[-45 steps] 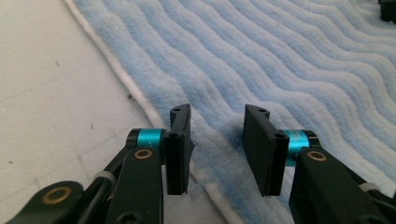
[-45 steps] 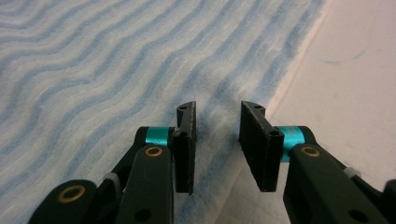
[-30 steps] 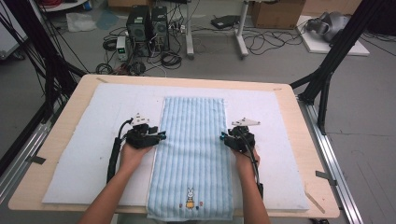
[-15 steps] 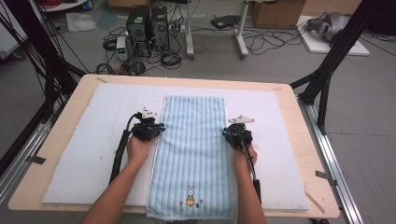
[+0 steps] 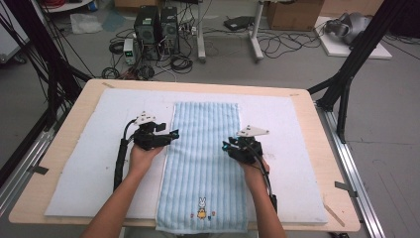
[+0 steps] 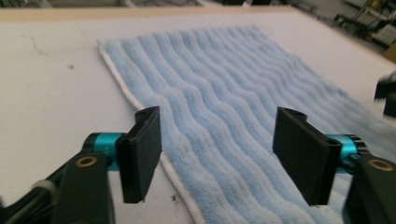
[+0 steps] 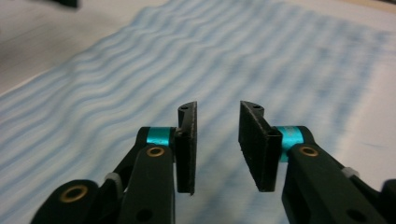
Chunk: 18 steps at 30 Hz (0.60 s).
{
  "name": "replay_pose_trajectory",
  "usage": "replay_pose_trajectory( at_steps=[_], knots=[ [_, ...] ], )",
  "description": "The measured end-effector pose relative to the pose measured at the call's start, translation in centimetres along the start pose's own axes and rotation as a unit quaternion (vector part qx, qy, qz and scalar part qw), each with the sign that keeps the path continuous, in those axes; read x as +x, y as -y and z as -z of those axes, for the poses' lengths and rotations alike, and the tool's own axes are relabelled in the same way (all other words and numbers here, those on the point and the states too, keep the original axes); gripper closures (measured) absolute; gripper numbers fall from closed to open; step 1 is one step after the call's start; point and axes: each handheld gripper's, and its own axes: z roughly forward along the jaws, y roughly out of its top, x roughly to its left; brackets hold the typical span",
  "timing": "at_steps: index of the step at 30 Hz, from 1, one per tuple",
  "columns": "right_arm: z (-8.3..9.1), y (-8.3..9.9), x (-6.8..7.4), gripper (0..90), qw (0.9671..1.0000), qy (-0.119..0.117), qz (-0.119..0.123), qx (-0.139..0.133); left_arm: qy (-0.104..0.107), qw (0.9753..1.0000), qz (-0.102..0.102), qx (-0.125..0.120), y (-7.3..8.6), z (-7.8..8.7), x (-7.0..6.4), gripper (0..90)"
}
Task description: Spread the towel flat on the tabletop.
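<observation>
Blue towel (image 5: 205, 148) bears a rabbit picture (image 5: 201, 207), no legible writing.

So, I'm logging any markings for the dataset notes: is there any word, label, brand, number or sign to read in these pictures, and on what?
No readable text anywhere.
Towel: a small embroidered rabbit motif near its near edge, with tiny coloured marks beneath it; too small to tell if they are letters.
Left gripper and right gripper: no markings to read on the black jaws.
Boxes on the floor beyond the table: too small and blurred to read.

Right gripper (image 5: 229, 148) moved inward over the towel (image 5: 204, 163), seemingly lower.
</observation>
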Motion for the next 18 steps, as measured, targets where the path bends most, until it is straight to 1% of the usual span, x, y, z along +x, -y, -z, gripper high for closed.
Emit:
replay_pose_trajectory(
  at_steps=[1, 2, 4, 5, 7, 8, 9, 10, 12, 13, 14, 15, 16, 17, 18],
  knots=[
    [-0.1, 0.0, 0.7, 71.4, 0.9998, -0.016, 0.012, 0.008, 0.002, 1.0000, 0.004, -0.005, 0.1, 0.2, 0.0, 23.3],
    [-0.3, 0.0, 1.3, 72.7, 0.9989, -0.037, 0.023, 0.017, 0.006, 0.9999, 0.004, -0.007, 0.1, 0.4, 0.2, 23.1],
    [-0.6, 0.2, 2.5, 78.7, 0.9971, -0.049, 0.053, 0.027, 0.012, 0.9999, 0.002, -0.011, 0.2, 0.7, 0.3, 22.9],
    [-0.9, 0.5, 2.8, 78.9, 0.9963, -0.056, 0.055, 0.034, 0.016, 0.9998, -0.001, -0.013, 0.3, 0.9, 0.5, 22.9],
    [-1.5, 0.9, 3.1, 80.1, 0.9950, -0.061, 0.058, 0.053, 0.024, 0.9996, 0.002, -0.017, 0.3, 1.1, 0.6, 22.9],
    [-1.8, 1.1, 3.3, 80.4, 0.9946, -0.060, 0.057, 0.062, 0.027, 0.9994, 0.004, -0.020, 0.2, 1.2, 0.6, 22.9],
    [-2.0, 1.3, 3.3, 80.7, 0.9940, -0.058, 0.060, 0.070, 0.029, 0.9994, 0.001, -0.020, 0.2, 1.3, 0.6, 22.9],
    [-1.9, 1.4, 3.4, 80.7, 0.9946, -0.059, 0.056, 0.065, 0.032, 0.9992, 0.001, -0.023, 0.2, 1.4, 0.6, 22.9],
    [-1.8, 1.5, 3.2, 77.6, 0.9939, -0.075, 0.042, 0.070, 0.037, 0.9990, 0.000, -0.026, 0.1, 1.6, 0.6, 22.9],
    [-1.6, 1.5, 3.1, 75.9, 0.9933, -0.082, 0.044, 0.069, 0.043, 0.9987, 0.001, -0.028, 0.1, 1.7, 0.7, 22.9],
    [-1.4, 1.5, 3.0, 74.2, 0.9933, -0.083, 0.046, 0.066, 0.044, 0.9987, -0.003, -0.028, 0.1, 1.8, 0.7, 22.9],
    [-0.9, 1.6, 2.9, 74.0, 0.9945, -0.080, 0.041, 0.053, 0.047, 0.9985, -0.006, -0.027, 0.1, 2.0, 0.7, 22.9],
    [-0.3, 1.7, 2.5, 73.5, 0.9962, -0.076, 0.030, 0.032, 0.051, 0.9983, -0.010, -0.028, 0.1, 2.1, 0.7, 22.9],
    [0.3, 1.9, 2.0, 72.8, 0.9973, -0.068, 0.019, 0.018, 0.052, 0.9980, -0.021, -0.028, 0.2, 2.2, 0.7, 22.9],
    [0.9, 2.0, 1.6, 72.5, 0.9983, -0.055, 0.012, 0.015, 0.053, 0.9976, -0.033, -0.032, 0.2, 2.4, 0.7, 22.8]
  ],
)
